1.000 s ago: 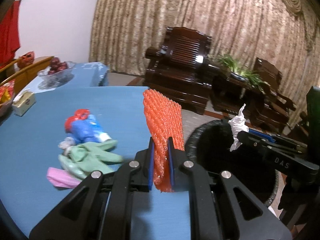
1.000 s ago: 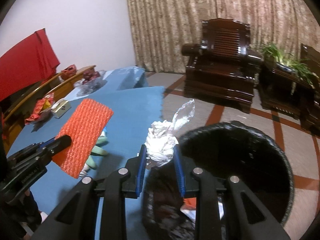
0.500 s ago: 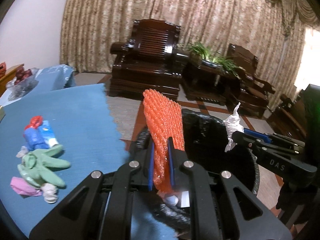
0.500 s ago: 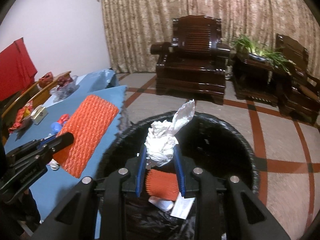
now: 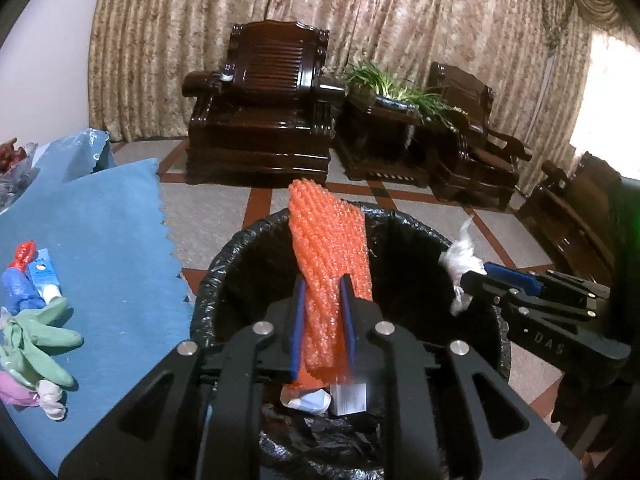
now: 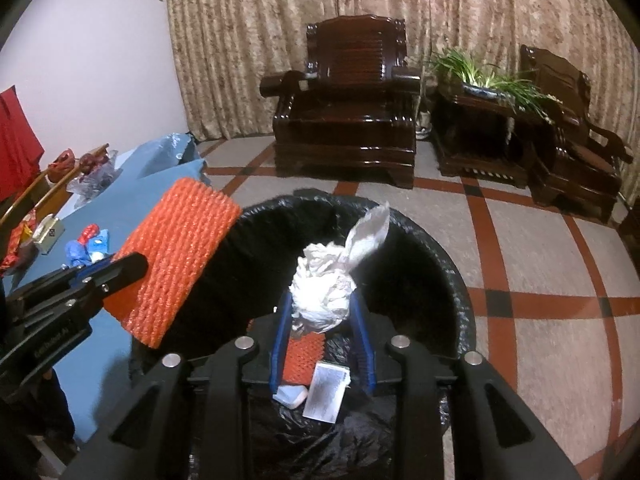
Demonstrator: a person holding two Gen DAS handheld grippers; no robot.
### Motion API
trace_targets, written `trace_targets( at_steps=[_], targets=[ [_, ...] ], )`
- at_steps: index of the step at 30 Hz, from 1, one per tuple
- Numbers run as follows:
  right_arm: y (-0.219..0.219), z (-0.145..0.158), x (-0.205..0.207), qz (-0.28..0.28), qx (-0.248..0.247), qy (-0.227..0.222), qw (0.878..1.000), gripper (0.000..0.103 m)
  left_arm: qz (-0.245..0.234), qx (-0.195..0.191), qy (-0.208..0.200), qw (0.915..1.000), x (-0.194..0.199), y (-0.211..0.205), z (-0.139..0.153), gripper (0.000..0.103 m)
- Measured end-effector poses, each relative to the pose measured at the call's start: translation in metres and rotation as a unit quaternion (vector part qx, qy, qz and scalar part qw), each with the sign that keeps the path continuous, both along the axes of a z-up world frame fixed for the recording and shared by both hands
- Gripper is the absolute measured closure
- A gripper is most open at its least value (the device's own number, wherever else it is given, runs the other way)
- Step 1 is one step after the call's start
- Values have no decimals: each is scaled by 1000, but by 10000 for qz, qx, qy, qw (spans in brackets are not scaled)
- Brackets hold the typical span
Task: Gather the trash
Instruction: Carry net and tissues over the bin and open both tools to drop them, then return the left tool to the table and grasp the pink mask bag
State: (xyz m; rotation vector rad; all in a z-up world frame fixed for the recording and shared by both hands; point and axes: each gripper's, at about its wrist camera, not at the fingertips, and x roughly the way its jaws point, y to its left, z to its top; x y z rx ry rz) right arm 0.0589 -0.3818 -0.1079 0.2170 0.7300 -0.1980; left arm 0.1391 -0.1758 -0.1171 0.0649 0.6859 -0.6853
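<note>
The only lettering I can read is "DAS", in pale capitals on the black body of my right gripper (image 5: 468,280), seen from the left wrist. My left gripper (image 6: 132,266) carries a pale word too, too blurred to read. Nothing else is legible.

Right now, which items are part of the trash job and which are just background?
Job:
left gripper, orange foam net
right gripper, crumpled white tissue
black-lined trash bin
green glove, blue wrapper on the blue table

Background:
armchair
potted plant
curtain
</note>
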Motion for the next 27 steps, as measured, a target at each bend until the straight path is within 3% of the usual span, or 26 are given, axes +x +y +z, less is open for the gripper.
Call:
trace_targets(
  at_steps=[3,6,8,10,15,21,27],
  targets=[
    [-3,-5,-3,-79,-19,26,10000,63,44,17,12,10000,0,2,-1,65],
    [-3,-5,-6,-145,-75,-19,9999,41,107,27,-42,9999,-1,4,3,50],
    [-2,-3,-8,-168,-99,-74,9998,15,183,12,-82,9998,-1,10,6,39],
    [-1,0,-10,-201,-102,-156,9996,6,316,-8,-128,9994,-1,20,10,21],
    [6,6,-6,-103,-4,-242,9997,6,710,-58,-256,9971,-3,46,20,13],
    [32,15,3,179,51,-395,9990,6,1251,-37,-291,9917,-4,95,27,12],
    [68,22,21,603,115,-525,9967,6,1935,38,-357,9804,-8,156,32,12]
  ],
)
